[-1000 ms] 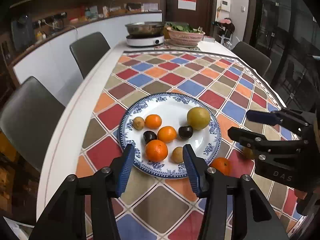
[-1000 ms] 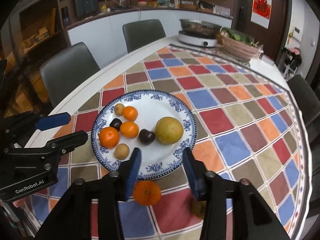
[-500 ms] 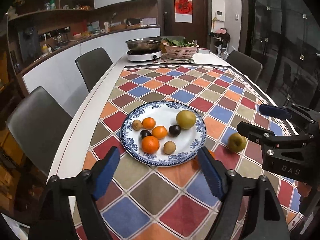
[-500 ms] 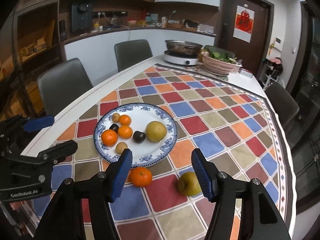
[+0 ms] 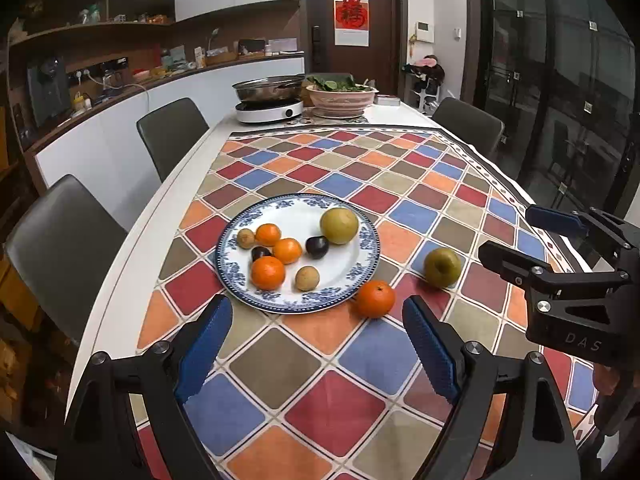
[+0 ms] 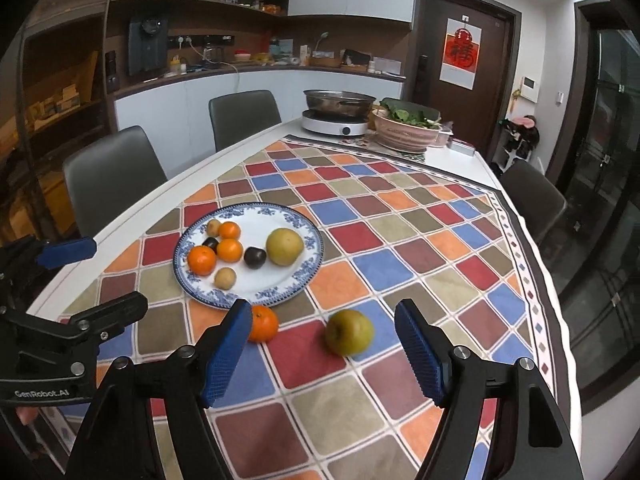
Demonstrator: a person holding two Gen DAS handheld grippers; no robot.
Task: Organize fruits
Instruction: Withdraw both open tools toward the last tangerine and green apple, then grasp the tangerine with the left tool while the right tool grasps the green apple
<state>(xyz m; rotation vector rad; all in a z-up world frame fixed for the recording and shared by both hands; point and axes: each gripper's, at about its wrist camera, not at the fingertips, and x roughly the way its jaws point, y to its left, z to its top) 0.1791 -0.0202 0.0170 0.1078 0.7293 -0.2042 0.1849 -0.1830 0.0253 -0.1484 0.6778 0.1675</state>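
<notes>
A blue-rimmed white plate (image 5: 352, 276) (image 6: 296, 276) holds several fruits: oranges, dark plums, small brown fruits and a yellow-green pear (image 5: 339, 225) (image 6: 285, 246). An orange (image 5: 375, 299) (image 6: 262, 323) and a green apple (image 5: 442, 267) (image 6: 349, 332) lie on the tablecloth beside the plate. My left gripper (image 5: 318, 350) is open and empty, above the cloth in front of the plate. My right gripper (image 6: 323, 354) is open and empty, in front of the loose orange and apple.
A checkered tablecloth (image 5: 400, 184) covers a white table. At the far end stand a cooker with a pan (image 5: 269, 98) and a basket of greens (image 5: 340, 96). Grey chairs (image 5: 172, 136) line the left side, and one (image 5: 468, 128) stands at the right.
Both grippers have pulled back and up from the plate and opened wider. The loose orange and the apple have come into fuller view.
</notes>
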